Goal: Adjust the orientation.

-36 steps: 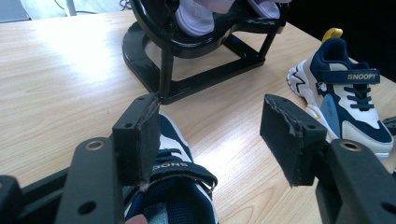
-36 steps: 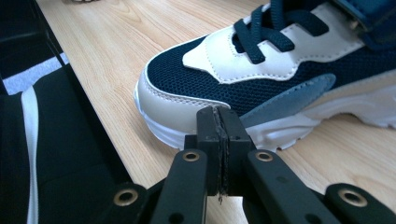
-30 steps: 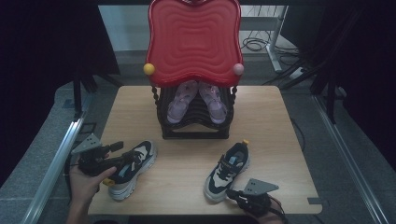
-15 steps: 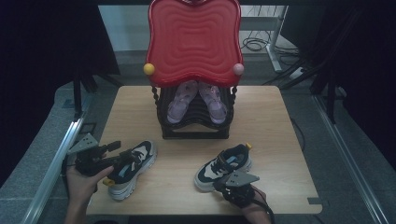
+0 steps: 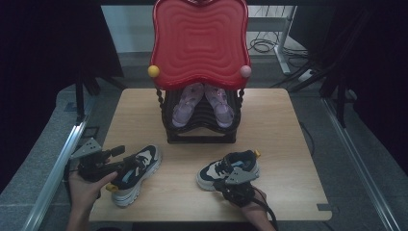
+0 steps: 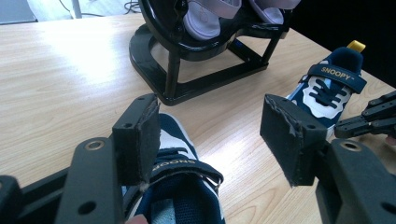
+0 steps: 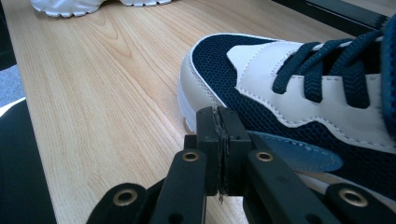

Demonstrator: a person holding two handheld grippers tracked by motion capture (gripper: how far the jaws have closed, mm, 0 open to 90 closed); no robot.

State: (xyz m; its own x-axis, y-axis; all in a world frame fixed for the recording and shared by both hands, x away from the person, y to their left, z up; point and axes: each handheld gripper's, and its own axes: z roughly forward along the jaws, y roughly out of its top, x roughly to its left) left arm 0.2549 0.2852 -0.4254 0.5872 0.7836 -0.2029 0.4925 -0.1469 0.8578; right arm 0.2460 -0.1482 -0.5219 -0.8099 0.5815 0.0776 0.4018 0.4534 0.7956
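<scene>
Black rack [image 5: 199, 127] holds lilac sandals [image 5: 202, 103]; left tongs [image 6: 210, 135] gape, right tongs [image 7: 218, 149] seemingly pinched empty.

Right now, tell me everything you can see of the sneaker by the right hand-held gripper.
The right sneaker is navy mesh with white and light-blue panels, a white sole, dark laces, a strap reading SNOOPY and a yellow heel tab. It lies on its sole on the wooden table, in front of the black rack, toe toward the left sneaker. The right hand-held gripper, jaws shut and empty, sits against its side near the toe.
</scene>
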